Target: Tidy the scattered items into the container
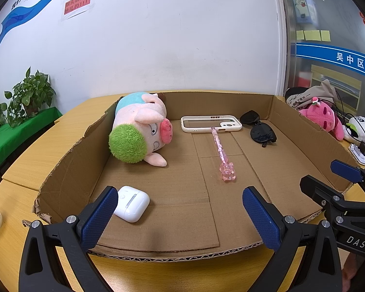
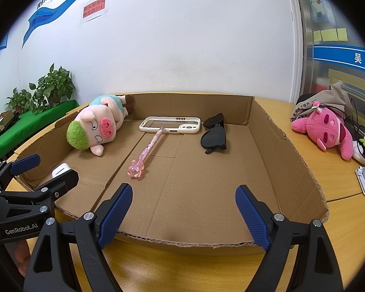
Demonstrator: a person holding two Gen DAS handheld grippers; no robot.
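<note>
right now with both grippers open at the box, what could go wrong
The earbud case sits right against the left gripper's left finger; a nudge could shove it into the box wall.

The pink pen touches the phone case, so lifting either could drag the other.

The right gripper hangs beside the left one, so they could bump when reaching.

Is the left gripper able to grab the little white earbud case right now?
Probably yes. The left gripper is open, and the white earbud case lies just beside its left finger inside the cardboard box, with nothing on top of it. A small shift to the left should put the case between the fingers.
</note>
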